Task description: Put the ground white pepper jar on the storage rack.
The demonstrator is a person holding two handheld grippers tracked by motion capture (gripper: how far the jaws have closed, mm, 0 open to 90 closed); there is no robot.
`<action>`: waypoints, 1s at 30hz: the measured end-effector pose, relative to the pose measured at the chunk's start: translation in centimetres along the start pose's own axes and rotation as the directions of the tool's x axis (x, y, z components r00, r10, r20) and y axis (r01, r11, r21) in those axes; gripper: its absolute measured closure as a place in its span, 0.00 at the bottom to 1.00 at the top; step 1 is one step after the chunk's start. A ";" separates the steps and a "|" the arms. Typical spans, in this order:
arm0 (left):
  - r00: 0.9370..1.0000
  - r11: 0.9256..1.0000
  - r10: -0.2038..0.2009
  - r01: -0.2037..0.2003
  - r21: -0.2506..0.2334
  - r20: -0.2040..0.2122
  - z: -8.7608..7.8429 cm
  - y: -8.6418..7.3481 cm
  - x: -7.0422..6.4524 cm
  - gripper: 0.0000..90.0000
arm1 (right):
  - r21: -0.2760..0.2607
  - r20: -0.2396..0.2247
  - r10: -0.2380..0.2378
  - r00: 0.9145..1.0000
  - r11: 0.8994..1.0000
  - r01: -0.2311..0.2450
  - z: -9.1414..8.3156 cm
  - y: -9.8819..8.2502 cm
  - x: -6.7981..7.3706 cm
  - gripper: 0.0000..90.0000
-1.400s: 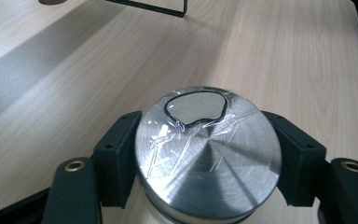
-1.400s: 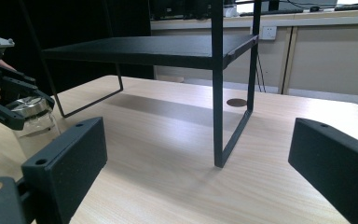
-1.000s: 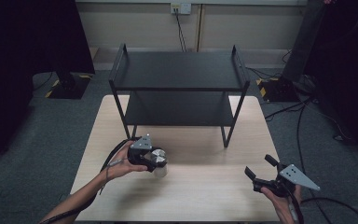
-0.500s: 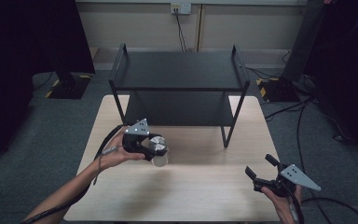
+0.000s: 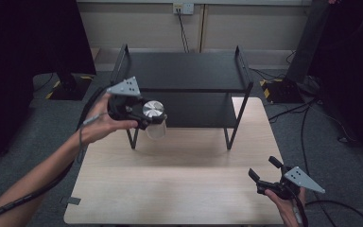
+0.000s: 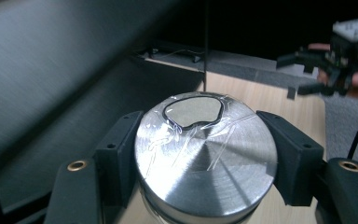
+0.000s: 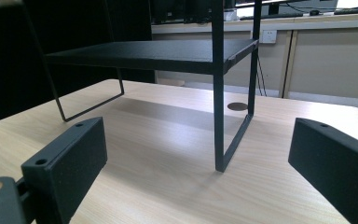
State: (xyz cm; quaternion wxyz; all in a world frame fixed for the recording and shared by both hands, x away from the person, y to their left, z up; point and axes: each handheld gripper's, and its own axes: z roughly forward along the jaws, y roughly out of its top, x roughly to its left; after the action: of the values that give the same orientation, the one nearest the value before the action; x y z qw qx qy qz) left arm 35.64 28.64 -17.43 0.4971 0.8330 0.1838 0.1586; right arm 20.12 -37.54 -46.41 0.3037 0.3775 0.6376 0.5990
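A clear jar with a shiny metal lid (image 5: 153, 109) (image 6: 205, 158) hangs in the air at the front left corner of the black two-tier shelf (image 5: 179, 71), about level with its upper tier. My left gripper (image 5: 152, 116) is shut on the jar, its black fingers (image 6: 119, 156) pressing both sides of the lid. My right gripper (image 5: 263, 167) (image 7: 196, 163) rests open near the table's front right corner, nothing between its jaws, and it faces the shelf (image 7: 154, 53). From the left gripper view, that right gripper (image 6: 317, 74) shows far off.
The shelf stands at the back of a light wooden table (image 5: 179, 189) on thin black legs (image 7: 219, 116). Its top tier carries nothing. Cables trail over the grey floor (image 5: 312, 118) to the right, and a wall socket (image 5: 183, 8) sits behind.
My left gripper has carried the jar up off the table's middle left and back toward the shelf's front left corner. The right gripper has stayed put.
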 end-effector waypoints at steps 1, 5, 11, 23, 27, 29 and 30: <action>1.000 1.000 0.000 0.000 0.007 -0.006 -0.4 0.8 0.0 0.38 | 0.000 0.000 0.003 1.000 1.000 -0.003 0.0 0.0 0.0 0.04; 0.999 1.000 0.007 -0.007 -0.001 -0.041 -1.7 3.3 -0.1 0.38 | 0.002 -0.003 0.003 1.000 1.000 -0.003 0.0 -0.1 0.0 0.04; 0.994 0.999 -0.040 0.037 -0.032 -0.101 -3.4 6.9 0.8 0.38 | -0.002 -0.004 0.003 1.000 1.000 -0.003 -0.1 0.0 0.0 0.04; 0.931 0.985 -0.166 0.145 -0.088 -0.324 -1.9 9.7 3.1 0.38 | -0.005 -0.003 0.007 1.000 1.000 -0.007 -0.1 -0.1 -0.1 0.04; 0.889 0.974 -0.224 0.184 -0.135 -0.400 -0.6 9.9 5.0 0.38 | -0.010 -0.003 0.010 1.000 1.000 -0.010 -0.2 -0.1 -0.2 0.04; 0.874 0.969 -0.243 0.195 -0.154 -0.421 0.0 9.8 5.8 0.38 | -0.009 -0.002 0.010 1.000 1.000 -0.010 -0.3 -0.1 -0.2 0.04; 0.868 0.965 -0.256 0.206 -0.161 -0.426 0.2 9.8 6.2 0.38 | -0.010 -0.003 0.010 1.000 1.000 -0.010 -0.3 -0.1 -0.2 0.04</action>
State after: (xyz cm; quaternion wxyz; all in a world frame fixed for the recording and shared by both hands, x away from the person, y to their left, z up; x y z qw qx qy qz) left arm 42.68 27.08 -8.36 0.5027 0.7181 0.3816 0.2932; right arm 19.98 -37.84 -46.51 0.3015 0.3785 0.6331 0.6042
